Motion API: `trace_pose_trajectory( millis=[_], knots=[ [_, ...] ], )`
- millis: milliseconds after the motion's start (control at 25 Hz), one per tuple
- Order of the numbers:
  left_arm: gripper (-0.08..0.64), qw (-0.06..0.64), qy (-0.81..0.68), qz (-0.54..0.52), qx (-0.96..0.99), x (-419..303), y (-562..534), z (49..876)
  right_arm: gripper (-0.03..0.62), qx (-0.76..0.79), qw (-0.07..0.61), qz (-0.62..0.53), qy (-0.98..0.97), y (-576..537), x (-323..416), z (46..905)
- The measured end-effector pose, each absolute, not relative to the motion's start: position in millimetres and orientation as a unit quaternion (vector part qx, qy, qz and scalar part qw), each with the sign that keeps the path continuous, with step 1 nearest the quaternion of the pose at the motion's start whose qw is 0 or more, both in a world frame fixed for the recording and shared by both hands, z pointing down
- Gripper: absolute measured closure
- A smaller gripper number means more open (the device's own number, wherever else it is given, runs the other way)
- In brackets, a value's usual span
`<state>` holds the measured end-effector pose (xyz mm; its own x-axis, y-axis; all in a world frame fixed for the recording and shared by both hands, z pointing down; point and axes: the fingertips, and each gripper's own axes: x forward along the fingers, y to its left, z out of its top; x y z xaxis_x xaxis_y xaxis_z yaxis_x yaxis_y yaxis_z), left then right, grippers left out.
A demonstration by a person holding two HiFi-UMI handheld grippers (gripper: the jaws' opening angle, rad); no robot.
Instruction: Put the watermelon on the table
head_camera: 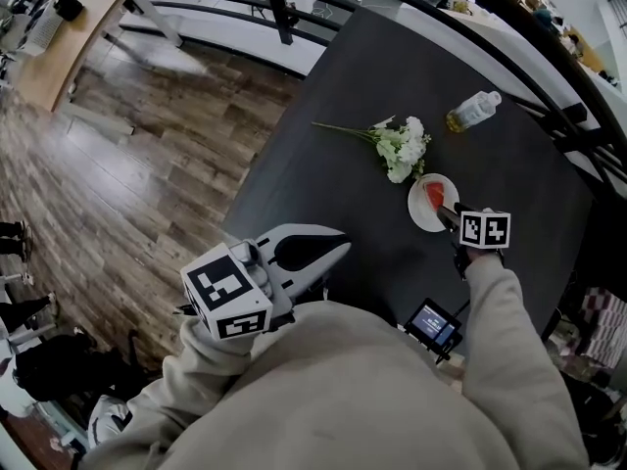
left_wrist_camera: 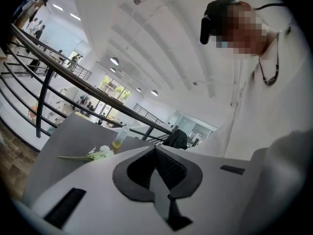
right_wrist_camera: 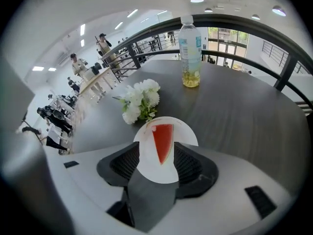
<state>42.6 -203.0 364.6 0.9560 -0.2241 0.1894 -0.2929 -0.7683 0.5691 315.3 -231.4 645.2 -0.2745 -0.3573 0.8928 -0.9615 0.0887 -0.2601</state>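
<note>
A red wedge of watermelon lies on a small white plate on the dark table. In the head view the watermelon and its plate sit right of centre. My right gripper hangs over the plate's near edge, pointing steeply down. Its jaws are open and stand either side of the slice without touching it. The right gripper reaches just over the plate's rim. My left gripper is held close to the person's chest at the table's near edge, jaws shut and empty. In its own view the left gripper points out nearly level.
White flowers with a long green stem lie just beyond the plate. Farther back lies a clear bottle of yellowish liquid. A small screen device sits at the near edge. A dark railing curves behind the table; wooden floor lies left.
</note>
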Motion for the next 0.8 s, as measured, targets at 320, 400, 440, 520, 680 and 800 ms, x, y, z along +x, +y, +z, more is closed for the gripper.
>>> trace_pose_trajectory(
  millis=[320,400,440,520,680,800],
  knots=[
    [0.554,0.285,-0.110,0.059,0.950,64,-213,347,0.565,0.443,0.243,0.441,-0.742,-216,296,575],
    [0.554,0.280,-0.100,0.062,0.953,68,-213,344,0.574,0.441,0.225,0.435,-0.752,-210,294,557],
    [0.554,0.278,-0.095,0.063,0.954,70,-213,341,0.575,0.441,0.212,0.432,-0.758,-208,293,547],
    [0.554,0.271,-0.086,0.065,0.956,76,-213,337,0.577,0.443,0.182,0.425,-0.768,-206,291,525],
    [0.554,0.251,-0.062,0.069,0.963,93,-214,329,0.577,0.448,0.141,0.397,-0.788,-205,289,483],
    [0.554,0.235,-0.041,0.075,0.968,106,-211,324,0.577,0.454,0.115,0.376,-0.799,-201,287,456]
  ],
)
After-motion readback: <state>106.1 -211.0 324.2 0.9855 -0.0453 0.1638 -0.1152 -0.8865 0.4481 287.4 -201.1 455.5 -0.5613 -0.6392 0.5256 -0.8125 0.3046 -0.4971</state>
